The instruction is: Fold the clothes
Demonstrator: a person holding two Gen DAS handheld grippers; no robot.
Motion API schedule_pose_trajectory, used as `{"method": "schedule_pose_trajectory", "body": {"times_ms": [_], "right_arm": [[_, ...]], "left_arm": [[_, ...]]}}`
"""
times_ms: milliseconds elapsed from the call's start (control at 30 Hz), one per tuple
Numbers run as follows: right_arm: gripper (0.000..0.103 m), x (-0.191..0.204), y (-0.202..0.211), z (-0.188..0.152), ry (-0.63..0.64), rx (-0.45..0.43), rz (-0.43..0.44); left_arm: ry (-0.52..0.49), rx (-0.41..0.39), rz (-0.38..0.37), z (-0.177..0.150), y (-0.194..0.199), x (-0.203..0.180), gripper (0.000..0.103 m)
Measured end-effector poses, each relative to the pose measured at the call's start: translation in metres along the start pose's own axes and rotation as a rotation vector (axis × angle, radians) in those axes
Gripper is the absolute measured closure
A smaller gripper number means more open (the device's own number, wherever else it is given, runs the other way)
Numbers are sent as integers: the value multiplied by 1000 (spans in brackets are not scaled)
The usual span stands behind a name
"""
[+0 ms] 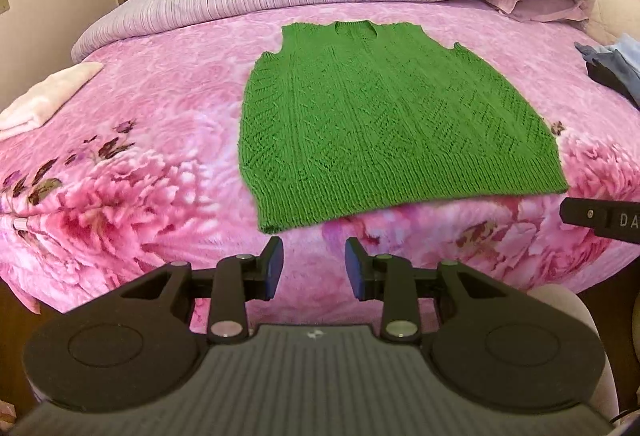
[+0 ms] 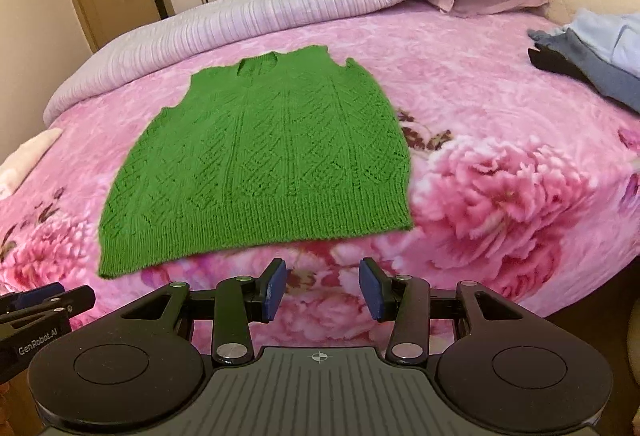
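While the green knitted vest (image 1: 384,124) is lying flat on the pink floral bed (image 1: 160,108), hem toward you, you are holding the left gripper (image 1: 314,263) and right gripper (image 2: 322,286) just short of it, jaws released, gripping nothing.

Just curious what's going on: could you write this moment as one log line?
green knitted sleeveless vest flat on pink floral bedspread | left gripper open, empty | right gripper open, empty | no fold yet
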State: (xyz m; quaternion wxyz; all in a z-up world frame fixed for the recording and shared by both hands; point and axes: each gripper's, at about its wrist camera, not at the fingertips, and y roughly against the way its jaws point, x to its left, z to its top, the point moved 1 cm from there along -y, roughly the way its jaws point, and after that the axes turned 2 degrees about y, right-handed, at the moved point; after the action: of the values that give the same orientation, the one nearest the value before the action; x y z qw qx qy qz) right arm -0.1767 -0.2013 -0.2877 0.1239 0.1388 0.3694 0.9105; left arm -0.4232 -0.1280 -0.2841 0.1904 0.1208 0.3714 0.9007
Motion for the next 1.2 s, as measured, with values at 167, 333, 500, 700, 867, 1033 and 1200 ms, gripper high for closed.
{"method": "schedule_pose_trajectory", "body": {"times_ms": [167, 333, 500, 700, 867, 1033, 1200], "right_arm": [[58, 6, 5, -7, 20, 8, 8], [58, 12, 8, -10, 34, 10, 19], [58, 13, 10, -10, 35, 5, 17], [58, 12, 9, -10, 27, 8, 15], [58, 10, 7, -10, 24, 10, 12], [58, 10, 2, -7, 21, 13, 15], [58, 7, -7, 5, 4, -39, 3]], "left_arm": [[-1, -3, -6, -6, 6, -1, 72], [-1, -6, -8, -8, 10, -2, 72], [3, -8, -7, -8, 12, -1, 71], [1, -6, -5, -8, 11, -1, 71], [1, -2, -2, -7, 10, -1, 71], [14, 5, 5, -5, 6, 3, 71], [30, 14, 4, 1, -4, 11, 71]]}}
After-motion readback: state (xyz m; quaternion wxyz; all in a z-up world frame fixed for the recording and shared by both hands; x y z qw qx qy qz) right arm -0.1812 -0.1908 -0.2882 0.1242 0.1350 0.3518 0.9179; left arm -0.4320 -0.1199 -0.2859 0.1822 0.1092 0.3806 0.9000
